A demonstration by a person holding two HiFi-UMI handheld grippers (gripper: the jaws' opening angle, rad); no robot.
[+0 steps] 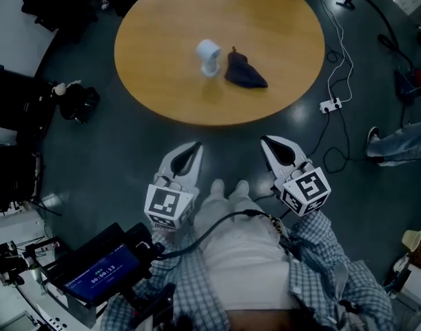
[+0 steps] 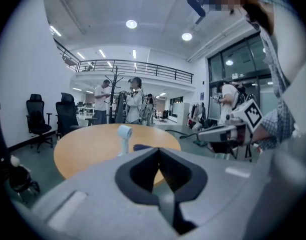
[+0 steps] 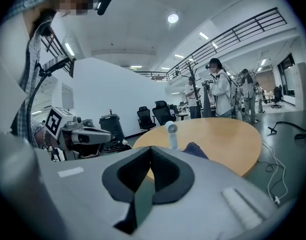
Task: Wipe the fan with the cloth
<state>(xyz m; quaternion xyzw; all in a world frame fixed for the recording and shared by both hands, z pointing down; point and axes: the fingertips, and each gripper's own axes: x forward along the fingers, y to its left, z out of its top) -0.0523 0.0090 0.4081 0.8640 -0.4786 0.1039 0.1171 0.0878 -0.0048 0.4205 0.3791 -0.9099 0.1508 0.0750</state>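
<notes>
A small white fan (image 1: 209, 56) stands upright on the round wooden table (image 1: 162, 26), with a dark blue cloth (image 1: 243, 70) crumpled just to its right. The fan (image 2: 124, 138) and the cloth (image 2: 141, 147) show far ahead in the left gripper view, and the fan (image 3: 171, 134) and cloth (image 3: 195, 149) likewise in the right gripper view. My left gripper (image 1: 194, 147) and right gripper (image 1: 267, 142) hang side by side over the floor, short of the table's near edge. Both are shut with nothing between the jaws.
Cables and a white power strip (image 1: 331, 105) lie on the floor right of the table. Black chairs and bags (image 1: 78, 101) stand at the left. A person's leg (image 1: 402, 142) is at the right edge. Several people (image 2: 133, 100) stand beyond the table.
</notes>
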